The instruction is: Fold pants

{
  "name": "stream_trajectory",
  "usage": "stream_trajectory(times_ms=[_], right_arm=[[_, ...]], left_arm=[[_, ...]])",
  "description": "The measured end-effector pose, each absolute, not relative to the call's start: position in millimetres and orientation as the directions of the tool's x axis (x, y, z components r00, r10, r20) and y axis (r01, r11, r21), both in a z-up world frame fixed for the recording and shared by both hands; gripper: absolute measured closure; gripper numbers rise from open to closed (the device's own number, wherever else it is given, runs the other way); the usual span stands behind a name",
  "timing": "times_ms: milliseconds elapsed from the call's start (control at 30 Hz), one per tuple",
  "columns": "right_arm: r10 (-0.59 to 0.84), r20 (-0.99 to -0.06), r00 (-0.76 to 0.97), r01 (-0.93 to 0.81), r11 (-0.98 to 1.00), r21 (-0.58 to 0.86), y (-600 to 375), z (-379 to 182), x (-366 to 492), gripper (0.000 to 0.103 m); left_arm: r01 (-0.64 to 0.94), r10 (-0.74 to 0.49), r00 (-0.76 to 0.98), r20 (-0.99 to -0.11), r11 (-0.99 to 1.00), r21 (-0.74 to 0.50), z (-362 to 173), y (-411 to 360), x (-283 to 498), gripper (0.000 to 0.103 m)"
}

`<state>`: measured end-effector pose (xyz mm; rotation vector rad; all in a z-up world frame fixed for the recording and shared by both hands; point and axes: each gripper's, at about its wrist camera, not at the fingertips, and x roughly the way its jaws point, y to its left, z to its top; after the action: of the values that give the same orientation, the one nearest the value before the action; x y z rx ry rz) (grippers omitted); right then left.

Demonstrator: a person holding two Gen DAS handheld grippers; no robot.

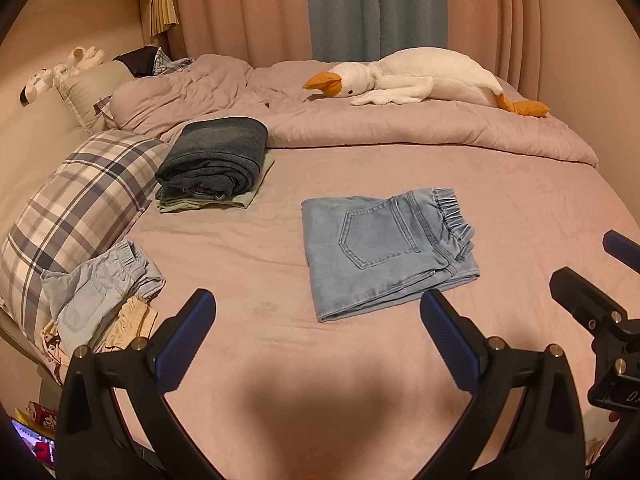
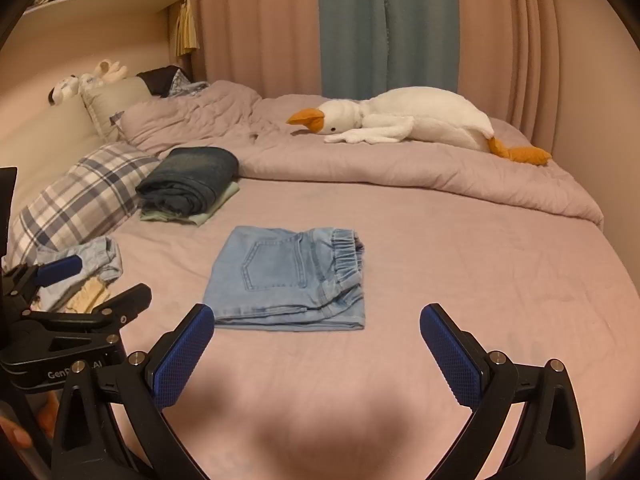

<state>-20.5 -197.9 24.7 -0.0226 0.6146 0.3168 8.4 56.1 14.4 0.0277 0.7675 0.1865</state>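
From the left wrist, the left gripper (image 1: 318, 312) hangs over the near part of the pink bed (image 1: 360, 172), its blue-padded tongs spread wide with nothing between them. The light blue jeans (image 1: 384, 248) lie just beyond, folded into a compact rectangle with the back pocket up and the elastic waistband at the right. Part of the right gripper (image 1: 592, 280) shows at the right edge. Far left, a folded stack of dark jeans (image 1: 216, 156) sits on a pale green garment beside a plaid pillow (image 1: 76, 208); near left lies an unfolded heap of clothes (image 1: 100, 296). A plush goose (image 1: 416, 76) rests on the far duvet.

From the right wrist, the right gripper (image 2: 316, 320) is likewise spread and empty, with the jeans (image 2: 288, 276) just ahead and slightly left. The left gripper (image 2: 84, 280) appears at the left, near the heap (image 2: 92, 264).

The fold looks finished, so the risk lies in moving it: pinching only the top layer would let the bundle fall open, and the bulky waistband could slump off the right side. The gripper at the left could also snag the heap of clothes close by.

Pale lettering on the left gripper's body reads "Gen", then is partly hidden, ending in "AI"; a few letters in the left view are too cropped to read.
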Motion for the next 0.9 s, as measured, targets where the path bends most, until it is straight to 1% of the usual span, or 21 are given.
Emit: stream_trajectory(times_ms=[900], right_arm=[[0.283, -0.576, 0.767, -0.301, 0.951, 0.066, -195.7, 24.3, -15.8, 0.001]], left_arm=[[-0.139, 0.16, 0.699, -0.697, 0.986, 0.087, 9.5, 56.0, 15.9, 0.001]])
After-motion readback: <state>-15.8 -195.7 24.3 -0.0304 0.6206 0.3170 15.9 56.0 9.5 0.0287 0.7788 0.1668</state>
